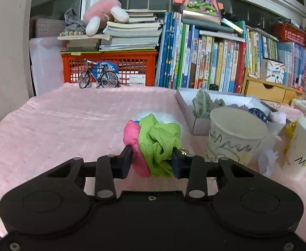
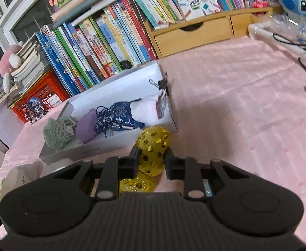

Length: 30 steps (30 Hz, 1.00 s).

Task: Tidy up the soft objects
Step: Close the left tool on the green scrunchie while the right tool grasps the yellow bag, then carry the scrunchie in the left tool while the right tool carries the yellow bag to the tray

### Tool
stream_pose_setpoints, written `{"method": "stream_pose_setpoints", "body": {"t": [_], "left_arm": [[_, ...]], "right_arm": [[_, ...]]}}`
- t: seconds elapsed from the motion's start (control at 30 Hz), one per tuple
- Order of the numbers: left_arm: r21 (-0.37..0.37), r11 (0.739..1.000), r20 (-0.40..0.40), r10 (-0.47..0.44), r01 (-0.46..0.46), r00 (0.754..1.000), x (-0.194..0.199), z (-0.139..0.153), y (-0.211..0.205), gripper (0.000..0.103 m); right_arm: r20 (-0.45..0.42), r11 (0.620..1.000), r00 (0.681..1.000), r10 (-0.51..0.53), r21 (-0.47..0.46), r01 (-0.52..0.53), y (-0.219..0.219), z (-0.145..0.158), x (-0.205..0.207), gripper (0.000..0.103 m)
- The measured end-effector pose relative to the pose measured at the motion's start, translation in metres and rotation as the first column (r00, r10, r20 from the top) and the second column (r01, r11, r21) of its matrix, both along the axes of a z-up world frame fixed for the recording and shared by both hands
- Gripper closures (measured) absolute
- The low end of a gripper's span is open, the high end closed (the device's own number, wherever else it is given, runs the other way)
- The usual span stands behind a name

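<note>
We see our left gripper (image 1: 151,161) clamped on a bundle of soft cloth, a green scrunchie (image 1: 160,144) pressed against a pink one (image 1: 133,138); both fingers bear on the bundle from either side, with the jaws narrowed to the width of the squeezed fabric; a tuft of white fluff (image 1: 165,118) shows just behind it; the bundle seems lifted slightly off the pink cloth (image 1: 69,121) that covers the table, though we cannot tell for sure.

To the right of it in the left wrist view stands a scribbled paper cup (image 1: 234,133), with a second cup (image 1: 301,146) beyond it near the edge; behind them lies a white box (image 1: 186,102) that holds a grey-green scrunchie (image 1: 202,103).

Our right gripper (image 2: 150,160) is closed on a yellow sequinned piece (image 2: 153,146); the fingers pinch its middle, its rounded upper end rises above them, and its lower end hangs back under the gripper; it sits just in front of the near wall of the white box (image 2: 90,151).

In the right wrist view the box holds, from left to right, the grey-green scrunchie (image 2: 58,132), a purple piece (image 2: 86,128), a blue patterned pouch (image 2: 117,118) and a pale pink cloth (image 2: 148,109); a binder clip (image 2: 163,85) sits at its far right corner.

Books (image 2: 102,41) line the back; a blue plush (image 2: 297,2) sits at the far right.
</note>
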<state>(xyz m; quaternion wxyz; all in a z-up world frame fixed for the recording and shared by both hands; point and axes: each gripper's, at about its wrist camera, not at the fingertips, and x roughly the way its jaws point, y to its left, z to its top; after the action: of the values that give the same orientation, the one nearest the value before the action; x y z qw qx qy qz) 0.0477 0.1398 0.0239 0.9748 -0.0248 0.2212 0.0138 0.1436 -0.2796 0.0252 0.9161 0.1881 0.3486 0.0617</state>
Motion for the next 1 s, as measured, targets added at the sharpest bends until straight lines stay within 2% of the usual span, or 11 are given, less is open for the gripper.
{"method": "stream_pose_setpoints", "body": {"t": [0.2, 0.4, 0.6, 1.0], "left_arm": [[-0.017, 1.000, 0.049, -0.015, 0.016, 0.999, -0.004, 0.026, 0.005, 0.067], [-0.043, 0.998, 0.069, -0.042, 0.045, 0.997, 0.007, 0.058, 0.009, 0.067], [-0.092, 0.989, 0.063, -0.113, 0.118, 0.992, 0.032, 0.091, 0.002, 0.067], [-0.094, 0.976, 0.062, -0.193, 0.199, 0.979, 0.081, 0.133, -0.032, 0.067]], "right_arm": [[-0.010, 1.000, 1.000, -0.018, -0.016, 0.018, -0.006, 0.008, -0.001, 0.077], [0.035, 0.999, 0.999, -0.041, -0.009, 0.042, -0.014, 0.023, -0.004, 0.077], [0.083, 0.998, 0.995, -0.058, -0.003, 0.058, -0.020, 0.046, 0.000, 0.077], [0.175, 0.998, 0.983, -0.048, -0.024, 0.053, -0.012, 0.088, 0.018, 0.077]]}}
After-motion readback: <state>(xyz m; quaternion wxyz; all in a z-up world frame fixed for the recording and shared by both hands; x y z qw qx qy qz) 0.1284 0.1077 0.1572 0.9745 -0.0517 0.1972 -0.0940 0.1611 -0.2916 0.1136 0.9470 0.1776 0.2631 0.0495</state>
